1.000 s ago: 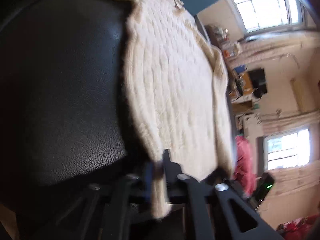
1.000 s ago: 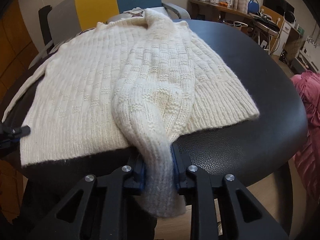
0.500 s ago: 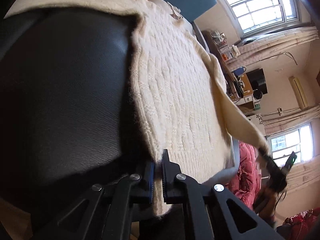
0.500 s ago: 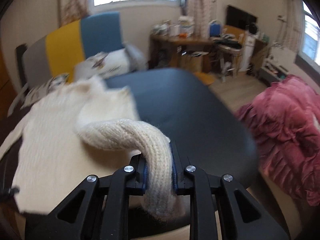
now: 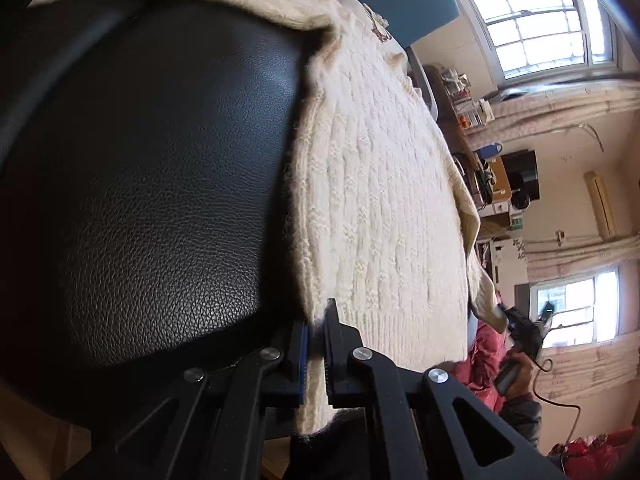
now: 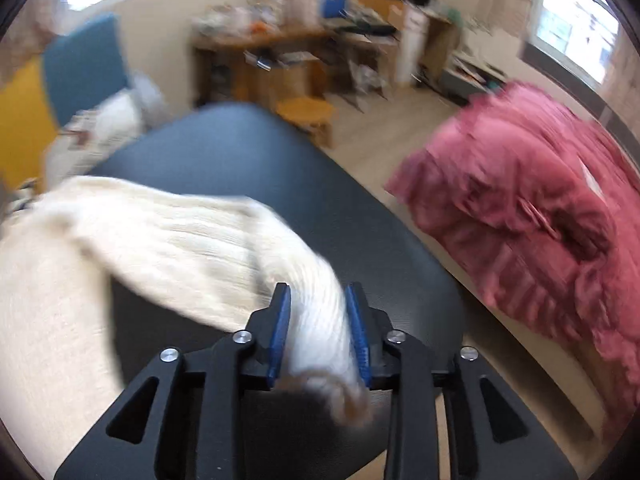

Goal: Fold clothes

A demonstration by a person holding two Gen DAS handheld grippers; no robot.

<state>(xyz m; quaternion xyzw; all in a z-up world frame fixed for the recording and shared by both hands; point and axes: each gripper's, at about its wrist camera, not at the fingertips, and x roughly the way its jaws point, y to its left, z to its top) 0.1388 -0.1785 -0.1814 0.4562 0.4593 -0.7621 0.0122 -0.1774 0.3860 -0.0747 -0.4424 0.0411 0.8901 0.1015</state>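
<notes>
A cream knitted sweater (image 5: 380, 200) lies spread on a round black leather table (image 5: 140, 200). My left gripper (image 5: 316, 320) is shut on the sweater's near hem corner at the table edge. In the right wrist view my right gripper (image 6: 318, 304) holds the sweater's sleeve (image 6: 312, 280) by its cuff end, lifted above the table (image 6: 248, 152) to the right of the sweater body (image 6: 48, 300). Its jaws are opening, and the sleeve still fills the gap between the blue pads (image 6: 280, 320). The left wrist view shows the right gripper (image 5: 524, 328) beyond the table's far side, with the sleeve stretched to it.
A pink quilt (image 6: 520, 208) is heaped just right of the table. A blue and yellow chair (image 6: 80, 64) stands behind the table. A cluttered wooden desk (image 6: 280, 40) and a small stool (image 6: 306, 108) lie further back. A hand (image 5: 516, 372) grips the right tool.
The right gripper carried the sleeve up off the sweater body and out to the right, rolling as it went; its jaws now stand wider. The left gripper shifted a little, still on the hem.
</notes>
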